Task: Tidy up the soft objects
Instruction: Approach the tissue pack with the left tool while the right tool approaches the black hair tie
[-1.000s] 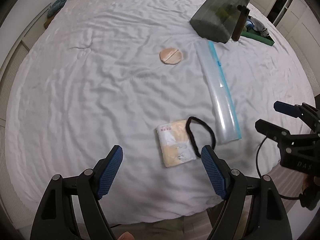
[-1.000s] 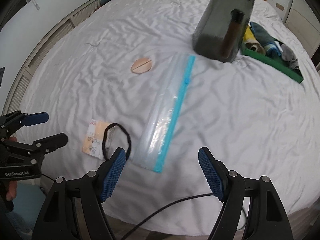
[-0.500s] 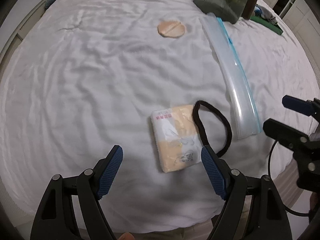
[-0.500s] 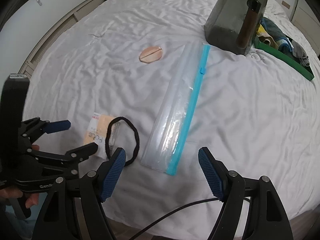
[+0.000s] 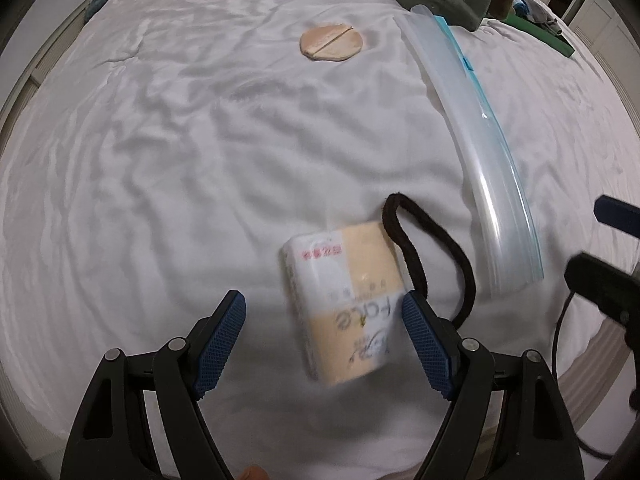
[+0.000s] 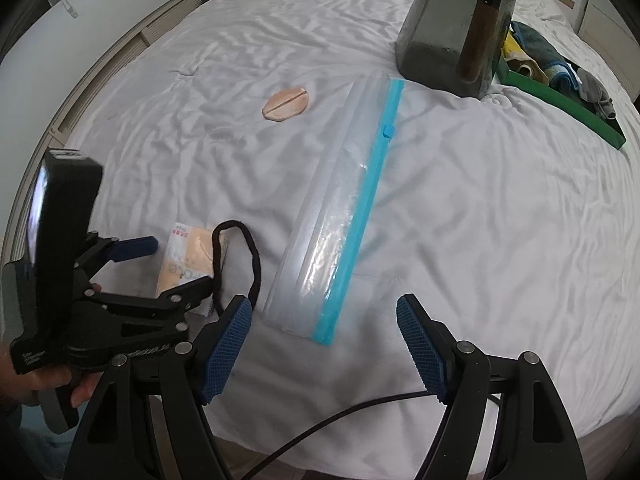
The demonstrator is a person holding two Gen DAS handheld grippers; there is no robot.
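Note:
A yellow-and-white tissue pack [image 5: 344, 304] [image 6: 188, 248] lies on the white bedsheet [image 5: 180, 160]. A black hair band [image 5: 432, 264] [image 6: 252, 256] loops over its right edge. My left gripper [image 5: 322, 297] [image 6: 168, 266] hangs open just above the pack, which sits between the fingers, nearer the right one; the pads do not press it. My right gripper [image 6: 324, 304] [image 5: 600, 244] stands open and empty over the near end of a clear zip bag with a blue seal [image 6: 344, 208] [image 5: 480, 160]. A round beige puff [image 5: 331, 43] [image 6: 286, 104] lies farther back.
A dark grey translucent container [image 6: 456, 24] stands at the back, a brown bottle [image 6: 478, 40] leaning on it. Beside it is a green tray [image 6: 592, 116] with folded cloths. A black cable [image 6: 340, 416] runs under my right gripper near the bed's front edge. A hand [image 6: 48, 384] holds the left gripper.
My left gripper has come down toward the tissue pack, which now lies between its fingers. My right gripper has sunk slightly closer to the zip bag's near end. Both stayed open.

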